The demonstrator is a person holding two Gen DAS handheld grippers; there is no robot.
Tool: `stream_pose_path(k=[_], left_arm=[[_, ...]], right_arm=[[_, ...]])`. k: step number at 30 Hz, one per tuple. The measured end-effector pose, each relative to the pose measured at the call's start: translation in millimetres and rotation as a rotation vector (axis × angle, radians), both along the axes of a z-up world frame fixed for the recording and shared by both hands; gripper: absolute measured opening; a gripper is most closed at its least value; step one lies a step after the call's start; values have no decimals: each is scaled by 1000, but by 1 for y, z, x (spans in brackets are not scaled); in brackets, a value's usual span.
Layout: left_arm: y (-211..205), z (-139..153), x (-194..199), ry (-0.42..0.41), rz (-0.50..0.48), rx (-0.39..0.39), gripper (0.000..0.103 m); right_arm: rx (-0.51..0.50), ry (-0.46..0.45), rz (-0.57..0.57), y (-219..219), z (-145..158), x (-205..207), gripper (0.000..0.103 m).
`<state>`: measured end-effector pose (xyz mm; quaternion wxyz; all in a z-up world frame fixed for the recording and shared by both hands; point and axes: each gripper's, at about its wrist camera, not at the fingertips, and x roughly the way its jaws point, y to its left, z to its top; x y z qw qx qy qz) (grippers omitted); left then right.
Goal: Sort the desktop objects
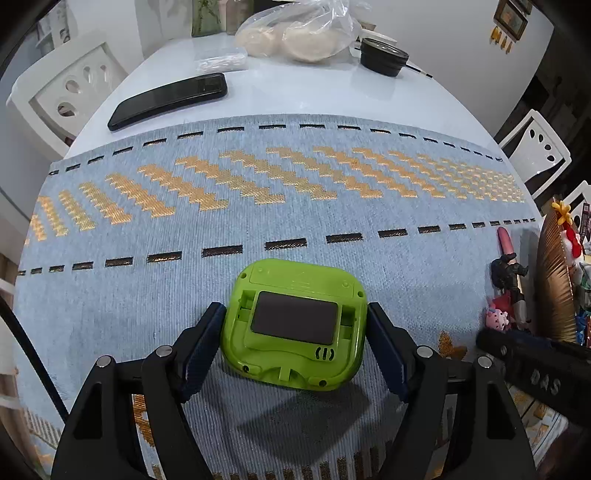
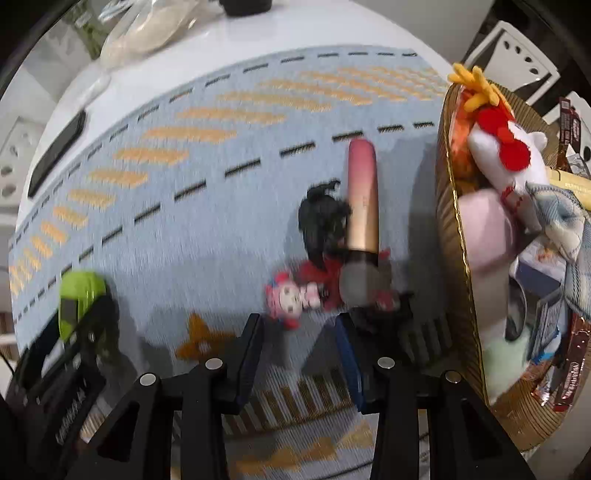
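Note:
A lime-green handheld toy point(image 1: 295, 295) with a dark panel on its back sits between the pads of my left gripper point(image 1: 295, 339), which is shut on its two sides. It hangs a little above the blue woven mat point(image 1: 258, 221) and casts a shadow there. My right gripper point(image 2: 299, 350) points down over the mat, open, with nothing between its fingers. Just beyond its tips lie a small pink doll point(image 2: 290, 299), a red figure point(image 2: 325, 275), a black figure point(image 2: 321, 218) and a pink-and-gold makeup brush point(image 2: 362, 192).
A gold ribbed basket point(image 2: 452, 236) at the right holds a white-and-red plush point(image 2: 513, 155) and several packets. On the white table beyond the mat lie a black phone point(image 1: 170, 98), a plastic bag point(image 1: 303, 33) and a black round lid point(image 1: 384, 55). White chairs stand around.

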<state>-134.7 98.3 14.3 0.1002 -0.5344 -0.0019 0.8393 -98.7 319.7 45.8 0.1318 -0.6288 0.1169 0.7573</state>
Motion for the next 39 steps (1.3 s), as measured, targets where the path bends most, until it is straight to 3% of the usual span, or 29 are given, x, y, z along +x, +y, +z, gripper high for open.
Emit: stream_pose_path(k=[6,10,15,16,17,23,27,32,39], left_arm=[[-4,1,2,1,-4,23,74],[-8,3,3,4,3,31,74],[-10,15,7,23,-6,29,74],[-9,19,8,31,-11,29,74],[-8,22,9,37,-15,29,74],[6,46,17,76,-42,39,74],[18,62,27,98,-67,47,74],[40,87,36,144,-134,65,74],[102,127,45,208,-306,123,74]], right_arm=[[-12,69,-87,10,5,3,37],[-42,91,-40,17,9,8,34],[-188,120,1,24,28,19,31],[-199,130,12,16,31,26,28],[-213,145,43,11,40,31,17],[-229,255,149,-10,79,50,17],[-251,277,130,-3,87,57,17],[-203,369,68,30,127,81,17],[-78,486,-148,104,169,111,17]])
